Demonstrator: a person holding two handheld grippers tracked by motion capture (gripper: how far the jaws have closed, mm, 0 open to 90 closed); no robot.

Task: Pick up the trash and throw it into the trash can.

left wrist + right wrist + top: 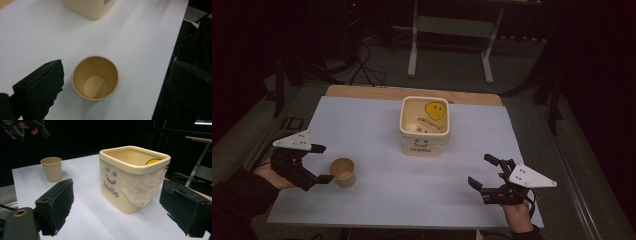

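Observation:
A tan paper cup (343, 172) stands upright and empty on the white table sheet (377, 125), left of centre. My left gripper (323, 163) is open just left of it, one jaw on either side of the cup's near flank. In the left gripper view the cup (95, 77) sits below and between the wide-apart jaws of that gripper (118, 71), untouched. A cream bin (424, 126) with a clear liner, a smiling face and "Hello" stands mid-table. My right gripper (480, 170) is open at the front right, holding nothing. In the right gripper view its jaws (120, 203) frame the bin (130, 180).
In the right gripper view the cup (52, 168) is far left, with the left gripper (27, 127) above it. A wooden board edge (412, 92) borders the sheet at the back. A metal stand (452, 45) and cables (364, 70) are on the floor beyond.

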